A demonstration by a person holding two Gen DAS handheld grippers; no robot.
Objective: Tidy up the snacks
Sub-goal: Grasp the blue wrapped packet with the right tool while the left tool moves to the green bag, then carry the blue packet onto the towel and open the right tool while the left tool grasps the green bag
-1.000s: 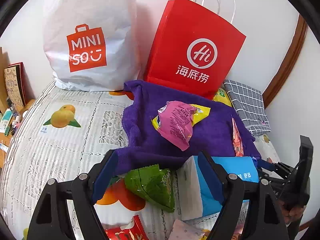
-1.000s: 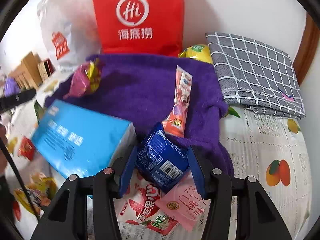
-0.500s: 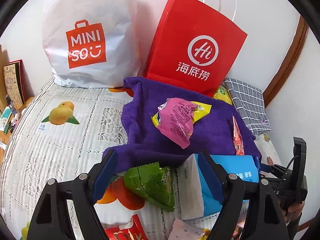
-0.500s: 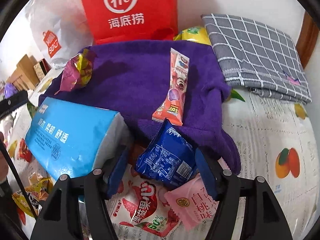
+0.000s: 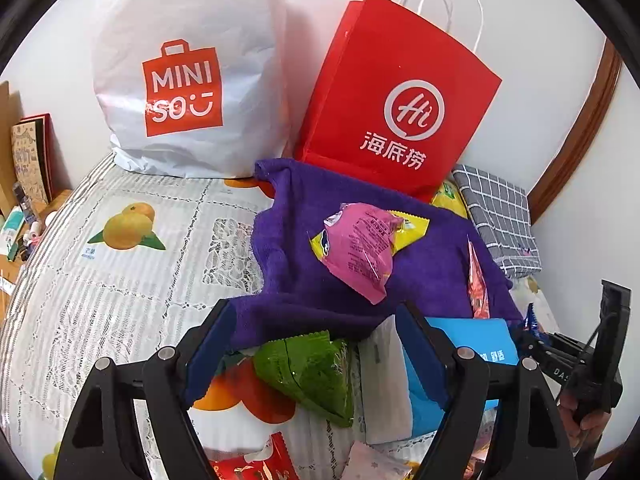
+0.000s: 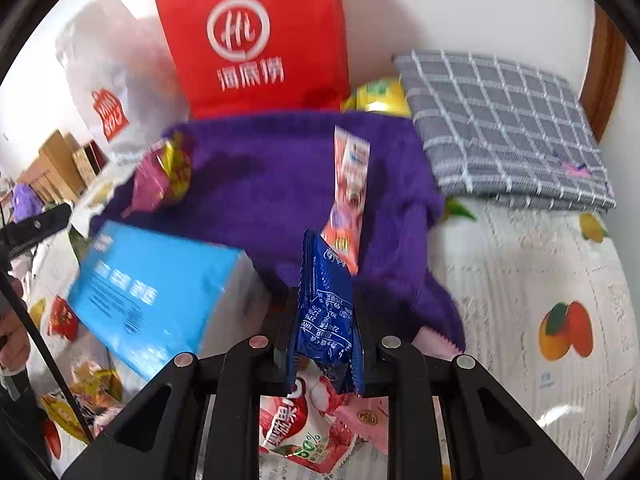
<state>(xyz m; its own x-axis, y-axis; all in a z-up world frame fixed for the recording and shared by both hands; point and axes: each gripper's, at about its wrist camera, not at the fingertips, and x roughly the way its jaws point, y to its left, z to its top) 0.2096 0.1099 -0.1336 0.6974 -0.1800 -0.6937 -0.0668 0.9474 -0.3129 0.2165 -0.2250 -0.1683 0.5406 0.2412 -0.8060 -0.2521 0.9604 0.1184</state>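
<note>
My right gripper [image 6: 325, 300] is shut on a dark blue snack packet [image 6: 325, 312], held upright just in front of the purple towel [image 6: 264, 184]. A long orange-pink stick snack [image 6: 349, 192] and a pink-and-yellow packet [image 6: 160, 176] lie on the towel. My left gripper [image 5: 316, 344] is open and empty above a green packet [image 5: 312, 372], at the near edge of the purple towel [image 5: 424, 268], where the pink-and-yellow packet [image 5: 360, 244] lies. The right gripper [image 5: 576, 364] shows at the right edge of the left wrist view.
A red paper bag [image 5: 396, 100] and a white MINISO bag [image 5: 188, 80] stand against the wall. A blue tissue pack [image 6: 156, 288] lies left of the right gripper. A grey checked cloth [image 6: 504, 128] lies at the back right. More snack packets [image 6: 304, 428] lie near the front.
The right gripper closed on the dark blue packet and lifted it off the table; the packet now stands upright between the fingers. The left gripper stayed open and barely moved.
</note>
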